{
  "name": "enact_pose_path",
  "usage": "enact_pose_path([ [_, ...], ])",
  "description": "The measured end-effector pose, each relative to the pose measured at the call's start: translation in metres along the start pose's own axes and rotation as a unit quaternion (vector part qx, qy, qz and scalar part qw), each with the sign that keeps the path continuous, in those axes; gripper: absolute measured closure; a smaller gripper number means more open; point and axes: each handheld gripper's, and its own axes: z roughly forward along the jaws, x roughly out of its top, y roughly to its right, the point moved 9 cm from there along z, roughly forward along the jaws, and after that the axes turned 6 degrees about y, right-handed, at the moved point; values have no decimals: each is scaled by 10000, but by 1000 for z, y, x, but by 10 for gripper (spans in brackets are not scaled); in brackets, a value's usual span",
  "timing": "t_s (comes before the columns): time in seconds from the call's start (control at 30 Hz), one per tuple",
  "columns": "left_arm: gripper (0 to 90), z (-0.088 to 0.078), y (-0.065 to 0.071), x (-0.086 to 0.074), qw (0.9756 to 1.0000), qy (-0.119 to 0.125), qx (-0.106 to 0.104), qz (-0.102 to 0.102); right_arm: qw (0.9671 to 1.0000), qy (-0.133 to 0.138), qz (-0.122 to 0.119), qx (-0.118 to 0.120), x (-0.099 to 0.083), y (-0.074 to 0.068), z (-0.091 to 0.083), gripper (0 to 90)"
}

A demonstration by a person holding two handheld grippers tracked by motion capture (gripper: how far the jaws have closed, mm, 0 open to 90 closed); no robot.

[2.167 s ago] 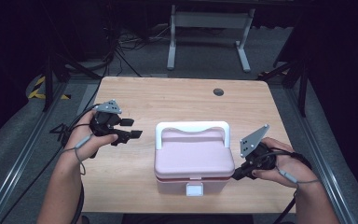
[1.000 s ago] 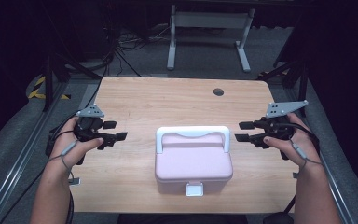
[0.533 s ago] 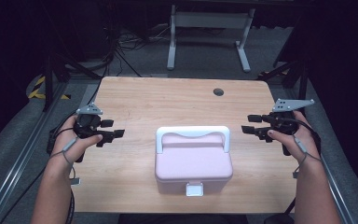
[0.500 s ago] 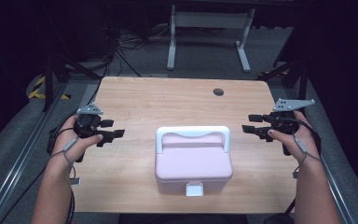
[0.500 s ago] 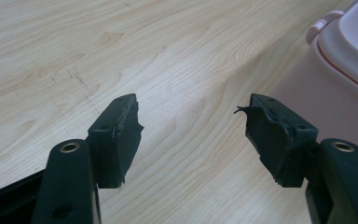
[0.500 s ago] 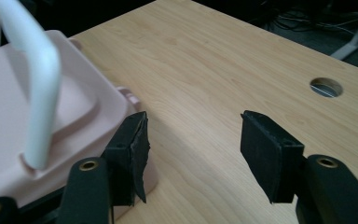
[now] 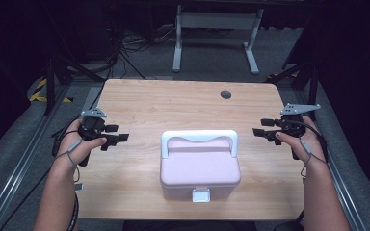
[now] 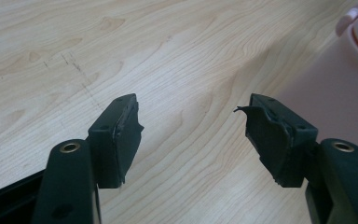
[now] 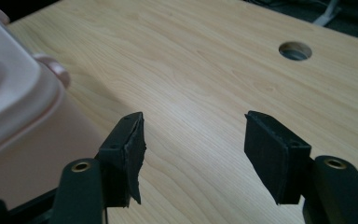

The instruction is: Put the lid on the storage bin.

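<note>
A pink lidded box with a white handle stands shut at the middle of the wooden table. My left gripper hovers low over the table to the left of the box, jaws open and empty, pointing at it. In the left gripper view the open gripper frames bare wood, with the box at the right edge. My right gripper sits to the right of the box, apart from it. Its jaws have just been opening and hold nothing; the box lies at the left.
A round cable hole is set in the table near its far edge, also seen as the hole ahead of my right gripper. A white desk frame and cables lie on the dark floor beyond the table.
Both grippers have drawn away from the box, the right one from its right side, out to the table's sides and lower. The right jaws have spread wider. The box has not moved.
</note>
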Motion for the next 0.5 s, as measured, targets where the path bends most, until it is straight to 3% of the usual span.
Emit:
enact_pose_path([
  [0.23,355,6,-10,-9,9998,-134,90,-102,9988,-406,94,-266,-18,11,15,383],
  [0.3,355,9,-13,-12,9997,-175,93,-163,9973,-627,135,-345,-28,15,24,381],
  [0.5,353,13,-17,-16,9993,-255,143,-236,9942,-945,219,-468,-44,21,36,377],
])
